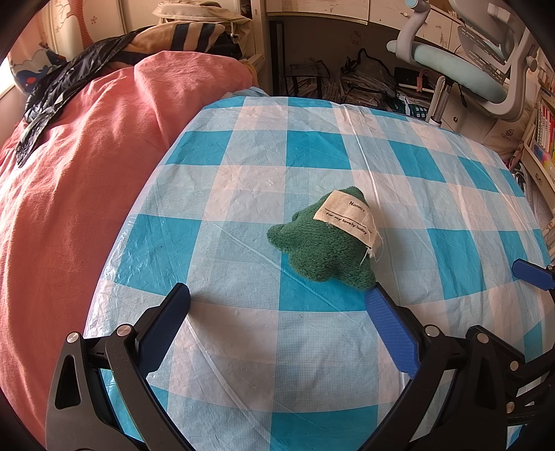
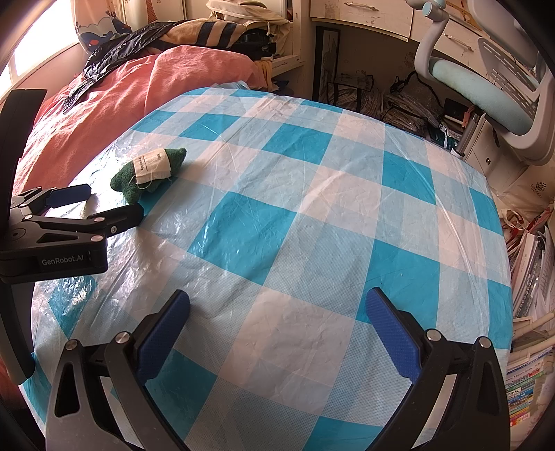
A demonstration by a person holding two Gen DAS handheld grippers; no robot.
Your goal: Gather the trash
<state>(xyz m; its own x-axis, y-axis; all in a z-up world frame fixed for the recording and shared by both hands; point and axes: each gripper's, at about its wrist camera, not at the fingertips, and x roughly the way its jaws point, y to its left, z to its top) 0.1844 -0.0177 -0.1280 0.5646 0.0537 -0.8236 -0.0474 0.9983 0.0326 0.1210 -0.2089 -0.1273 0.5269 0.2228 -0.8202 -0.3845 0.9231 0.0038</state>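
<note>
Green plush scrap [image 1: 324, 243] sits on the blue-and-white checked plastic sheet [image 1: 242, 194], just ahead of the left gripper [image 1: 277, 301], nearest its right finger tip. Left wrist view: left gripper jaws wide apart, nothing between them. Cloth label [image 1: 347, 218] sewn on the plush reads "Name:" and "for my lovely baby". Blue tip of the right gripper [image 1: 530, 274] pokes in at the right edge. Pink duvet [image 1: 69, 194] beside the sheet on the left, black jacket [image 1: 52, 93] on top of it, pale blue office chair [image 1: 461, 69] behind. Right wrist view: right gripper [image 2: 277, 305] jaws spread, empty, over bare sheet [image 2: 312, 225]. Plush [image 2: 147, 173] far left, well apart from it, just past the left gripper [image 2: 114, 201], whose body is marked "GenRobot.AI". Label text [image 2: 152, 166] too small to read here. Stacked books [image 2: 527, 392] at right, drawers [image 2: 364, 10] and chair [image 2: 485, 79] at the back.
</note>
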